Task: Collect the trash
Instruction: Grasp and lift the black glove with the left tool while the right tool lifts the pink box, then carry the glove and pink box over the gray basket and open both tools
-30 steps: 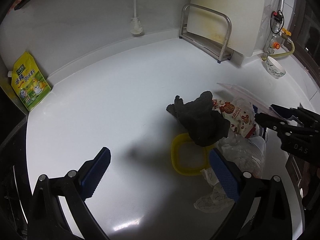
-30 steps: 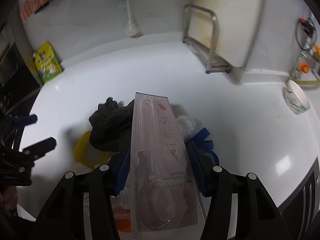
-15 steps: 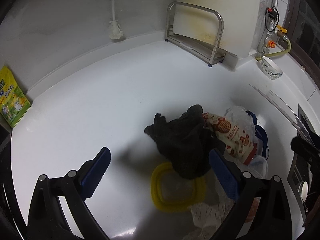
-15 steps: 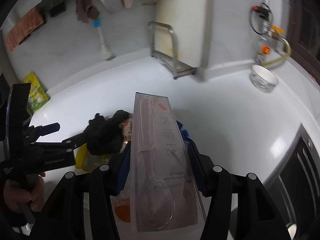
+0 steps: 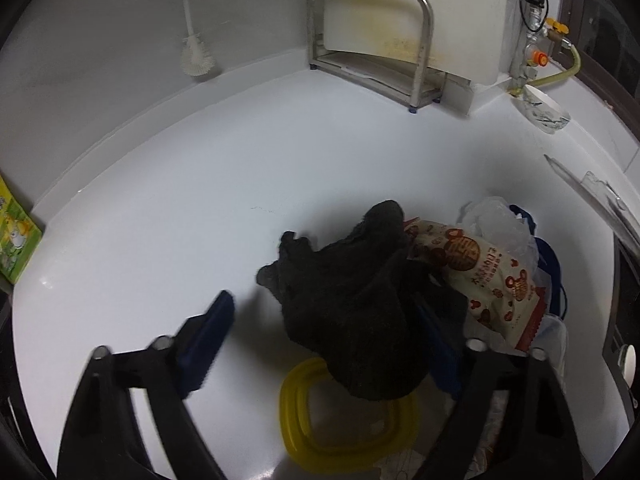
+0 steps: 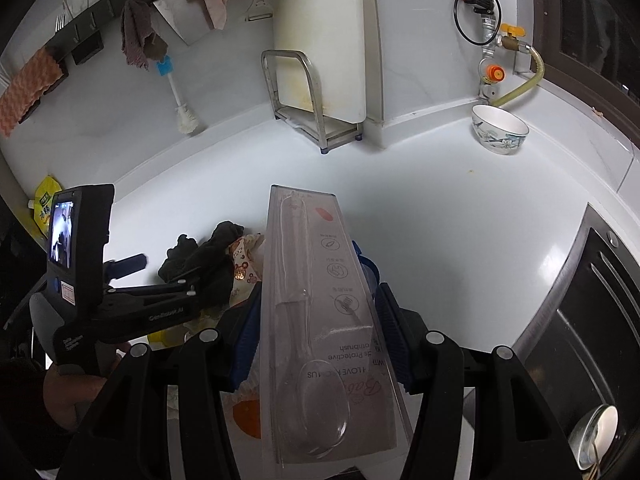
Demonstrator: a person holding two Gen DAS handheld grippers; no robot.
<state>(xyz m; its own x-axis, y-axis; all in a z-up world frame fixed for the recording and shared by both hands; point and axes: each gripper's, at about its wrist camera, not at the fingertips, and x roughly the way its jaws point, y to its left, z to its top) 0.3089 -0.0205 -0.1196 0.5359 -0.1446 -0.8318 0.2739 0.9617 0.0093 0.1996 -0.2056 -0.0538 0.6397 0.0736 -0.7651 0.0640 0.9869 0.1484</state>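
Note:
A pile of trash lies on the white counter (image 5: 200,200): a black cloth (image 5: 352,304), a printed snack bag (image 5: 484,276), a yellow-rimmed lid (image 5: 344,428), a clear plastic bag (image 5: 496,224) and crumpled paper. My left gripper (image 5: 320,340) is open, its fingers on either side of the black cloth. My right gripper (image 6: 316,328) is shut on a clear plastic toothbrush package (image 6: 316,300) and holds it above the pile's right side. The package edge shows in the left wrist view (image 5: 592,196).
A steel rack (image 5: 372,40) holds a white board at the back. A bottle brush (image 5: 192,40) leans on the wall. A patterned bowl (image 6: 498,128) sits at the back right by a gas pipe. A yellow-green pouch (image 6: 44,204) stands far left. A dark oven front (image 6: 592,320) is at right.
My left gripper has moved forward over the pile and now straddles the black cloth. My right gripper has lifted the clear package up and to the right.

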